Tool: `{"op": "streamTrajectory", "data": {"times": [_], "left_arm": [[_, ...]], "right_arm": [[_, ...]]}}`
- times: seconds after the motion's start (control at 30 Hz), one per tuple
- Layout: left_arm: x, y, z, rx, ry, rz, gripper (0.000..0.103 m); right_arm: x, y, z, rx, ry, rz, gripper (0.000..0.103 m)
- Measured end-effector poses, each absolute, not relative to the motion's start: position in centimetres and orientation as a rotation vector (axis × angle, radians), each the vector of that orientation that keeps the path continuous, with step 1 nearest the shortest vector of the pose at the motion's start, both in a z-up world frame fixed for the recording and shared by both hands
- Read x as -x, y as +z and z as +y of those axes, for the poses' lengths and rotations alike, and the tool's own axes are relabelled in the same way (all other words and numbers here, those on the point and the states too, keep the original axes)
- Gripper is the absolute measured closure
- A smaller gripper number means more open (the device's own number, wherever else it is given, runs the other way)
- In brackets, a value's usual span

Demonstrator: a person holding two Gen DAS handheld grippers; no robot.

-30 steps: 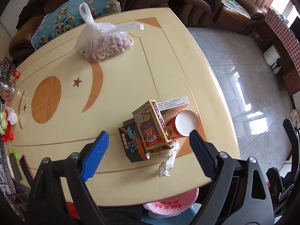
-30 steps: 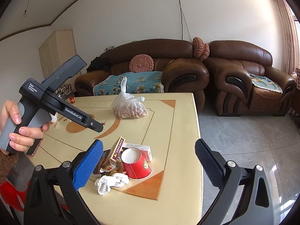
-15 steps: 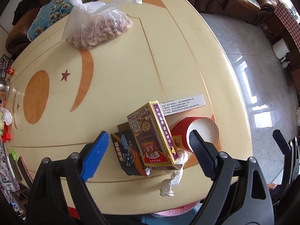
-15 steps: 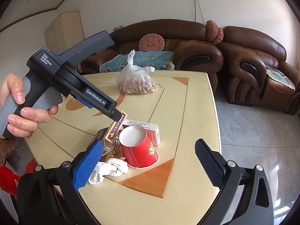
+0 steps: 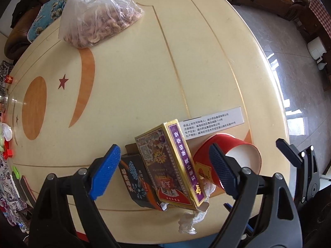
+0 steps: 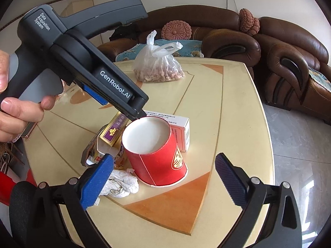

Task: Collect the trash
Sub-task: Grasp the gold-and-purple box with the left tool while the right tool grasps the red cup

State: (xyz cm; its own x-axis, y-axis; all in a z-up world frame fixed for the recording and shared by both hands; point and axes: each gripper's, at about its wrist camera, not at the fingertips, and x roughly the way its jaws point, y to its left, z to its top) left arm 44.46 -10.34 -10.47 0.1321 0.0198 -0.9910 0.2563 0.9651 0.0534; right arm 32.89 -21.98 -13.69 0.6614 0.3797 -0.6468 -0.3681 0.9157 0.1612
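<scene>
A pile of trash lies near the table's front corner: a gold and purple card box (image 5: pixel 171 165) leaning on a black box (image 5: pixel 136 179), an upside-down red paper cup (image 6: pixel 157 155), a white medicine box (image 6: pixel 182 132) and a crumpled white tissue (image 6: pixel 120 184). My left gripper (image 5: pixel 163 171) is open, its fingers either side of the card box and black box, just above them. My right gripper (image 6: pixel 163 177) is open, low in front of the red cup. The left gripper's body (image 6: pixel 82 62) hangs over the pile in the right wrist view.
A clear plastic bag of nuts (image 5: pixel 99 24) sits at the far side of the cream table (image 5: pixel 134 72). Brown leather sofas (image 6: pixel 289 62) stand behind. Small items line the table's left edge (image 5: pixel 6 95). The tiled floor (image 5: pixel 300 82) lies to the right.
Both grippers have moved closer to the trash pile. The left gripper has come down so its fingers straddle the boxes; the right has closed in on the red cup. Both stay open.
</scene>
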Motion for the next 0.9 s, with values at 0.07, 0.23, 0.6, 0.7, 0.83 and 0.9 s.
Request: {"op": "streamTrajectory", "data": {"times": [0.07,0.23,0.6,0.7,0.83,0.9], "left_arm": [[-44.6,-10.5,-10.4,-0.249,-0.17,1.428,0.018],[-44.7,-10.8,-9.9,-0.232,-0.184,1.437,0.029],[-44.4,-12.7,-8.8,-0.221,-0.201,1.487,0.062],[-44.4,-12.8,-8.2,-0.203,-0.196,1.497,0.065],[-44.8,-12.6,-7.0,-0.154,-0.183,1.505,0.072],[-44.9,-12.4,-6.6,-0.152,-0.182,1.501,0.075]], "right_arm": [[-33.4,-14.1,-21.5,-0.01,0.424,0.736,0.007],[-34.6,-15.1,-20.6,-0.005,0.424,0.747,0.007],[-35.0,-15.5,-20.2,0.003,0.409,0.738,0.015],[-35.0,-15.6,-19.8,0.021,0.409,0.743,0.027],[-34.8,-15.6,-19.3,0.045,0.397,0.741,0.037],[-34.7,-15.5,-19.2,0.048,0.401,0.741,0.037]]}}
